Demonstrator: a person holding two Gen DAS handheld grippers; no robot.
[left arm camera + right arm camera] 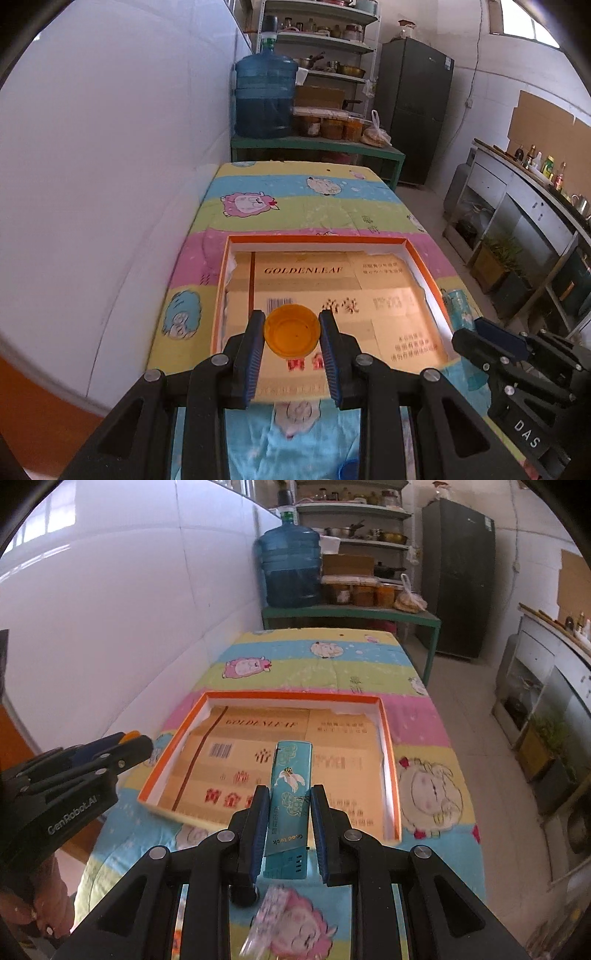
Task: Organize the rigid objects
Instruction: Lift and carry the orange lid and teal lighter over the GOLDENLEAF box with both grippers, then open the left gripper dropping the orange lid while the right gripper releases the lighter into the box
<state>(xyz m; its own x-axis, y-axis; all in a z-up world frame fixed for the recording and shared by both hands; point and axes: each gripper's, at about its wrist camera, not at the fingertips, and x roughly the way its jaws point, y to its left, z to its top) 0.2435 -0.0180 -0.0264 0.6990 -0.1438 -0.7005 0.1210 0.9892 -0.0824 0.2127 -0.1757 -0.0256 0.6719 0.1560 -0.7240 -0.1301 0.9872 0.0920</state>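
Box [424, 254] with the orange rim is laid open on the bright quilt [288, 206], and its floor is lined with printed cardboard. Everything else is placed from this box. Above its near half, a teal tin [286, 801] is gripped by the right gripper [286, 834], with its long side pointed toward the far wall of the box. A small orange cap [291, 330] (open side up) is pinched by the left gripper [291, 354], also over the near half. Both things are held above the box floor, so a drop straight down is likely needed.
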